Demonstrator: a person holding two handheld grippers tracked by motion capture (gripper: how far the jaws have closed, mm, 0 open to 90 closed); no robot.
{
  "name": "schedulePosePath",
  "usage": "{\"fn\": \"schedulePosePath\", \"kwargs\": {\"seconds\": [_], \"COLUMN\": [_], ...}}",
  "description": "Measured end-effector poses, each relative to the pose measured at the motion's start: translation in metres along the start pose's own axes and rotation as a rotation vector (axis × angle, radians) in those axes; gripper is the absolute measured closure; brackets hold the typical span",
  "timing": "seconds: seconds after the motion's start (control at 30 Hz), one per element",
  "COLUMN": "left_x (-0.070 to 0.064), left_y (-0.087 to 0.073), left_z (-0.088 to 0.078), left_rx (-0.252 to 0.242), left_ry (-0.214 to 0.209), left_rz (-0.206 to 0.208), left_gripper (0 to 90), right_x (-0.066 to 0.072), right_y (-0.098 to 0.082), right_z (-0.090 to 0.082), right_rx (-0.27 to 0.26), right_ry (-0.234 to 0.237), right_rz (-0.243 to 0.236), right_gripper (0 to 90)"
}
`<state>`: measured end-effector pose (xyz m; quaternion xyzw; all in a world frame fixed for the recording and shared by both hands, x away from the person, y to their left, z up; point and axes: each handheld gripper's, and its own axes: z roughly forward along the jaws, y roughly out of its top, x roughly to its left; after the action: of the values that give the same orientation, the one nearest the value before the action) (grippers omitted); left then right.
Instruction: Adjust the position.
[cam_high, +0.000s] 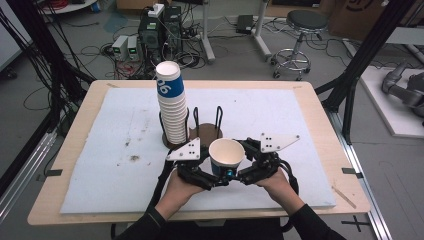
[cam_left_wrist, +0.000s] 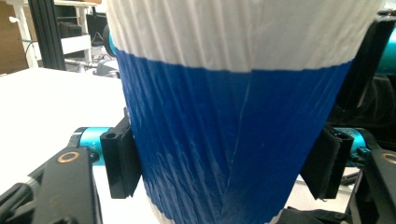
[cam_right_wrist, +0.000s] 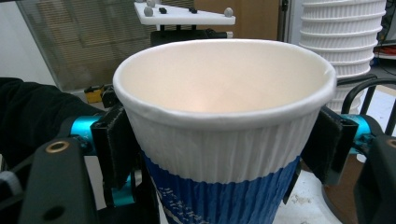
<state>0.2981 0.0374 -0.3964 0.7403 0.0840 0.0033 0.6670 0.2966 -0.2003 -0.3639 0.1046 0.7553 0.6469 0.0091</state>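
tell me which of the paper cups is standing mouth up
The single blue-and-white paper cup gripped between both grippers, its white inside showing. The others sit nested mouth down in the tall stack on the wire rack.

In your left gripper view the paper cup (cam_left_wrist: 233, 121) runs off the top and bottom edges, so you see neither its rim nor its base, and it hides most of the table behind it. In your right gripper view the cup's lower part is cut off by the bottom edge, and the blue print on it is too blurred to read. The stack of cups (cam_right_wrist: 345, 46) there is cropped at the top and right edges. From the high view, the left gripper (cam_high: 212, 167) and the right gripper (cam_high: 240, 167) have their fingertips hidden behind the cup's wall, so contact there cannot be judged.
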Motion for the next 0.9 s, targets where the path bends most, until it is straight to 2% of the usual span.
{"fn": "schedulePosePath", "kwargs": {"seconds": [0.1,0.2,0.27,0.37,0.6,0.9], "left_x": [0.0,0.0,0.0,0.0,0.0,0.003], "left_y": [-0.001,-0.001,-0.002,-0.002,-0.003,-0.001], "left_z": [0.0,0.001,0.002,0.002,0.002,-0.009], "left_rx": [0.002,0.011,0.01,0.01,0.009,0.032], "left_ry": [-0.002,0.002,0.001,0.003,0.003,0.068], "left_rz": [-0.001,0.015,0.024,0.027,0.015,0.012], "left_gripper": [27.3,27.3,27.4,27.5,27.2,16.7], "right_x": [0.0,0.0,0.0,0.0,0.001,-0.003], "right_y": [0.0,0.001,0.002,0.003,0.003,0.005], "right_z": [0.0,0.0,0.0,-0.001,-0.001,-0.009], "right_rx": [0.008,0.01,-0.007,-0.004,-0.002,-0.013], "right_ry": [0.002,0.008,0.013,0.006,-0.004,-0.056], "right_rz": [0.01,0.027,0.027,0.02,0.005,-0.01], "right_gripper": [21.4,18.9,18.5,19.0,21.7,21.9]}}
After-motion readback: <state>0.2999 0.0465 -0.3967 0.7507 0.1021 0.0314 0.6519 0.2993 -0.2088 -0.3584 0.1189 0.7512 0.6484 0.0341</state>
